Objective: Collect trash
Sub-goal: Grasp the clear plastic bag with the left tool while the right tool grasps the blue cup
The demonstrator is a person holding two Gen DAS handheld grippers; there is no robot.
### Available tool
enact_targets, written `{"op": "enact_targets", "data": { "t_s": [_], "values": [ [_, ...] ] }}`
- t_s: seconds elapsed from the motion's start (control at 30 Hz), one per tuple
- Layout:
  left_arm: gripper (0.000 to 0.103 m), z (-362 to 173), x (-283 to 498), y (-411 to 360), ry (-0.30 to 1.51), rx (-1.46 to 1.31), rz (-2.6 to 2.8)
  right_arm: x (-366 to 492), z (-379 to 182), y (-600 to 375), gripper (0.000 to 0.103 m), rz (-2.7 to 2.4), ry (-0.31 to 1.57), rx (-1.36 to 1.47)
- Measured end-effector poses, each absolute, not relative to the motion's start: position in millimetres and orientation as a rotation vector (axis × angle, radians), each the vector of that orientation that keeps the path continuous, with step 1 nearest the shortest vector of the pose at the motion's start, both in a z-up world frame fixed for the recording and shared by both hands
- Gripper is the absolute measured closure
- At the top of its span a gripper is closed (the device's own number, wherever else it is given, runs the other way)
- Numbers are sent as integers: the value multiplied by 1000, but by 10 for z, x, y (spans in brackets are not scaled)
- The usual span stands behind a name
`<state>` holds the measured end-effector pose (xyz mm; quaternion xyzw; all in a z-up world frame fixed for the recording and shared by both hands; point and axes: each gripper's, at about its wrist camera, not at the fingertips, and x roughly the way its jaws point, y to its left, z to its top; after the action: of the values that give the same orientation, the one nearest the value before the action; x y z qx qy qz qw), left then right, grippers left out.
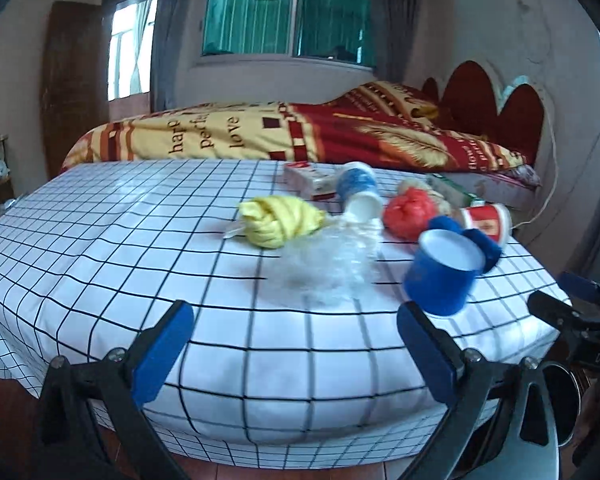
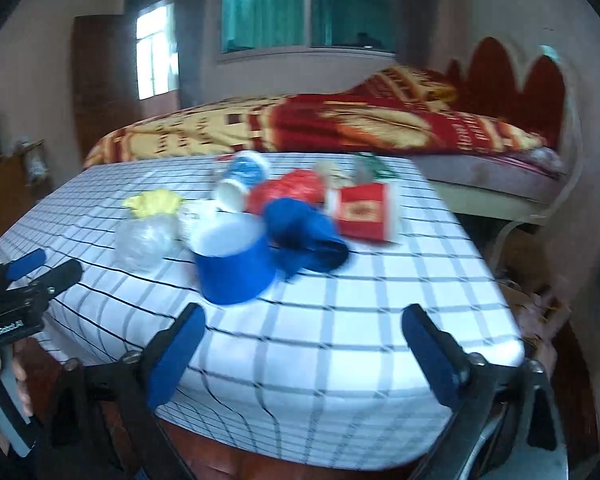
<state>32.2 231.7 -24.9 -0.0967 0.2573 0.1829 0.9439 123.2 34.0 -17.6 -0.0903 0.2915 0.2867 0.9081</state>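
While both jaws stand released and empty, left gripper (image 1: 296,344) and right gripper (image 2: 304,344) face a checked white tablecloth (image 1: 100,248). Items: blue paper cup (image 1: 440,272), crumpled yellow wrapper (image 1: 280,220), red paper cup (image 2: 366,210).

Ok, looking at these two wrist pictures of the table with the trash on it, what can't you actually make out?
- Flat red-and-white carton, left wrist view: print blurred, part hidden behind the tipped blue-and-white paper cup.
- Red paper cup, right wrist view: label smeared by motion blur.
- Green-and-white box, left wrist view: mostly hidden behind the crumpled red plastic bag.
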Motion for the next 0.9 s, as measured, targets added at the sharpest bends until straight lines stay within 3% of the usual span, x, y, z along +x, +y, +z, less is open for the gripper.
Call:
{"op": "enact_targets", "data": {
  "t_s": [0.1, 0.17, 0.33, 0.4, 0.53, 0.73, 0.77, 0.8, 0.83, 0.9],
  "values": [
    [14, -312, 446, 2394, 539, -205, 342, 1374, -270, 677, 13, 648, 603, -213],
    [14, -326, 504, 2422, 544, -206, 333, 1462, -316, 818, 19, 678, 611, -224],
    [14, -374, 752, 2436, 563, -198, 281, 1695, -417, 1093, 20, 730, 625, -289],
    [14, -400, 842, 2456, 571, -205, 264, 1768, -430, 1137, 27, 743, 626, -315],
    [14, -450, 992, 2497, 581, -219, 230, 1866, -435, 1127, 27, 779, 622, -323],
    [22, -502, 1171, 2553, 599, -247, 194, 1949, -444, 1127, 27, 805, 619, -315],
    [30, -517, 1203, 2558, 606, -252, 179, 1959, -438, 1134, 27, 808, 622, -312],
    [50, -535, 1233, 2562, 617, -257, 159, 1961, -432, 1140, 27, 812, 622, -309],
    [56, -549, 1246, 2563, 627, -258, 143, 1958, -421, 1141, 28, 817, 620, -302],
    [56, -519, 1191, 2548, 612, -253, 137, 1909, -377, 1121, 28, 822, 607, -296]
  ]
}}
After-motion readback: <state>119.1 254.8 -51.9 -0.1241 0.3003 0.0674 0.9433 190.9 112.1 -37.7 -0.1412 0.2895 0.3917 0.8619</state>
